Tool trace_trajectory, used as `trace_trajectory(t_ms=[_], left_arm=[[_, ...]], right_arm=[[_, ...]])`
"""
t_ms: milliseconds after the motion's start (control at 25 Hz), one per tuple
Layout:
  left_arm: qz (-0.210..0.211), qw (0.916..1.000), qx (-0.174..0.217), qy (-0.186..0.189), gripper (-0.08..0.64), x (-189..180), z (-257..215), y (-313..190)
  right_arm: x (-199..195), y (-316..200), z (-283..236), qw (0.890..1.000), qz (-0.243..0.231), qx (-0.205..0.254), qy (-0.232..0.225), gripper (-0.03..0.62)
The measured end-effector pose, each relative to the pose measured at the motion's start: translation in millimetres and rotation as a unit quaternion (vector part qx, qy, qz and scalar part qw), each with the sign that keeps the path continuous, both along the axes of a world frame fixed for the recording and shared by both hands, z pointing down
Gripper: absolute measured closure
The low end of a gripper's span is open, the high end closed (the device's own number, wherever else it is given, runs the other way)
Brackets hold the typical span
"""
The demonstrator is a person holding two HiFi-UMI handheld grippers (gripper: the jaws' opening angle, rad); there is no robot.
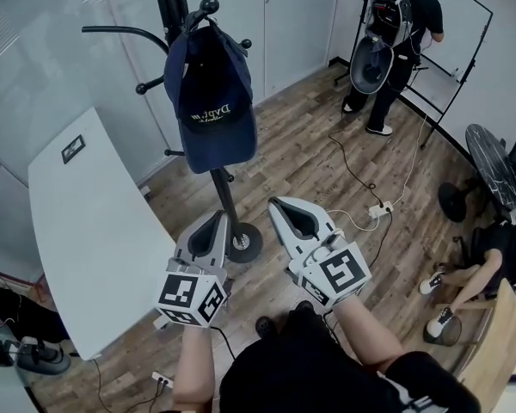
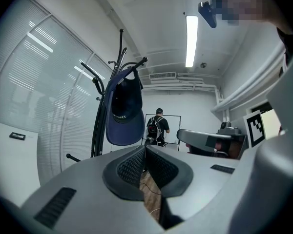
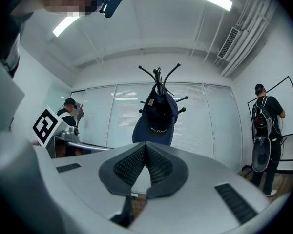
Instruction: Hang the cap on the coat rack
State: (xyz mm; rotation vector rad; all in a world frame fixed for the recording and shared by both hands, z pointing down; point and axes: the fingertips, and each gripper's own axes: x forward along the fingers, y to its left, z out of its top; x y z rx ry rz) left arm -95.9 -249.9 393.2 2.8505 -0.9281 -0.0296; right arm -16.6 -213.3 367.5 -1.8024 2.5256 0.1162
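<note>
A navy cap (image 1: 210, 101) hangs from an upper hook of the black coat rack (image 1: 174, 7), brim down, white lettering on its front. The same cap (image 2: 124, 112) hangs ahead and above in the left gripper view, and the cap (image 3: 156, 115) is straight ahead in the right gripper view. My left gripper (image 1: 208, 231) is low beside the rack's round base (image 1: 243, 241), jaws closed tip to tip with nothing between. My right gripper (image 1: 294, 218) is next to it, also shut and empty. Both are well below the cap, apart from it.
A white table (image 1: 86, 231) stands to the left of the rack. A person with a backpack (image 1: 400, 33) stands at a whiteboard at the far right. Cables and a power strip (image 1: 380, 209) lie on the wood floor; a seated person's legs (image 1: 464, 286) are at right.
</note>
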Motion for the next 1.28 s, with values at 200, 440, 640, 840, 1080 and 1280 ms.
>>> trace_trajectory(t_ms=[200,440,640,840,1080,1280], left_arm=[[-0.002,1.0,0.001,-0.003,0.54,-1,0,0],[-0.003,1.0,0.002,-0.006,0.54,-1,0,1],[-0.005,0.9999,0.003,-0.009,0.54,-3,2,3],[-0.007,0.9999,0.004,-0.01,0.54,0,0,5],[-0.008,0.9999,0.003,-0.011,0.54,2,-1,7],[-0.008,0.9999,0.003,-0.012,0.54,-3,1,8]], right_arm=[[-4,-2,5,1.0,-0.001,-0.004,0.021,0.563],[-9,-1,6,1.0,-0.015,-0.002,0.021,0.563],[-10,0,6,1.0,-0.021,-0.002,0.016,0.563],[-9,3,4,0.999,-0.025,0.0,0.02,0.563],[-7,5,3,0.999,-0.029,0.0,0.019,0.563],[-14,5,5,0.999,-0.03,-0.003,0.023,0.563]])
